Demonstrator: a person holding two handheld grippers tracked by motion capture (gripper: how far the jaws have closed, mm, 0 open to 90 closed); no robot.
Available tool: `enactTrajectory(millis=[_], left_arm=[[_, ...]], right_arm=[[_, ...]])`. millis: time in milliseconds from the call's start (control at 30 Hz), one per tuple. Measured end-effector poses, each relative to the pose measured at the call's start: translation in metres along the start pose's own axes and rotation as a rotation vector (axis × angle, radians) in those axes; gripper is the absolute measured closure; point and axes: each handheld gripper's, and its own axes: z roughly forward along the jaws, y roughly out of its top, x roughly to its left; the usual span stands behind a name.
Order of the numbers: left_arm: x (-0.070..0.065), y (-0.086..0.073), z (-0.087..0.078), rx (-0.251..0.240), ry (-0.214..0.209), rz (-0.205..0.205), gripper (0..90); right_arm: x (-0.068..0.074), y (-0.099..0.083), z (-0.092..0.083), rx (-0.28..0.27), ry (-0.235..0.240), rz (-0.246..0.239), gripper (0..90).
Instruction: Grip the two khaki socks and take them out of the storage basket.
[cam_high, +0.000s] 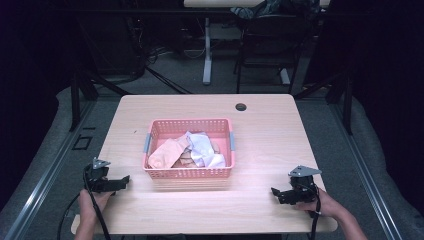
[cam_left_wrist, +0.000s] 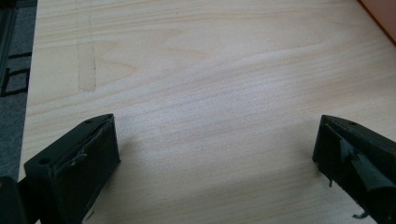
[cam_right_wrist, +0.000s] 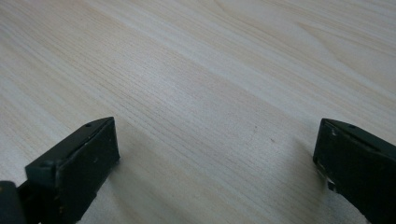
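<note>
A pink plastic basket (cam_high: 190, 173) stands in the middle of the wooden table (cam_high: 265, 140), with crumpled cloths (cam_high: 187, 149) in peach and white inside it. My left gripper (cam_high: 125, 180) rests low on the table to the basket's left, held by a hand. My right gripper (cam_high: 275, 192) rests near the front right, also in a hand. In the left gripper view the left gripper (cam_left_wrist: 215, 140) has its jaws wide apart over bare wood. The right gripper (cam_right_wrist: 215, 140) looks the same in its own view, open with nothing between the jaws.
A round cable hole (cam_high: 241, 107) sits near the table's far edge. An orange-pink basket corner (cam_left_wrist: 380, 16) shows at the top right of the left gripper view. Beyond the table stand desk legs (cam_high: 207, 50) and a chair (cam_high: 272, 40) in a dark room.
</note>
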Motion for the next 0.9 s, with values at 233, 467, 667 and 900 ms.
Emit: enactTrajectory(millis=[233,467,667,900], left_arm=[[-0.0003,0.0002,0.0001,0.002,0.002,-0.002,0.1],[-0.0002,0.0006,0.0001,0.005,0.002,0.001,0.1],[-0.0002,0.0021,0.0001,0.019,0.005,0.003,0.1],[-0.0006,0.0034,-0.0006,0.038,0.004,0.003,0.1]], right_arm=[[-0.0001,0.0000,-0.0001,0.001,-0.001,-0.001,0.0],[-0.0001,0.0001,-0.0001,0.002,-0.001,-0.001,0.0],[0.0000,0.0001,0.0003,-0.002,0.005,0.000,0.0],[0.0000,0.0002,0.0002,-0.001,0.005,-0.003,0.0]])
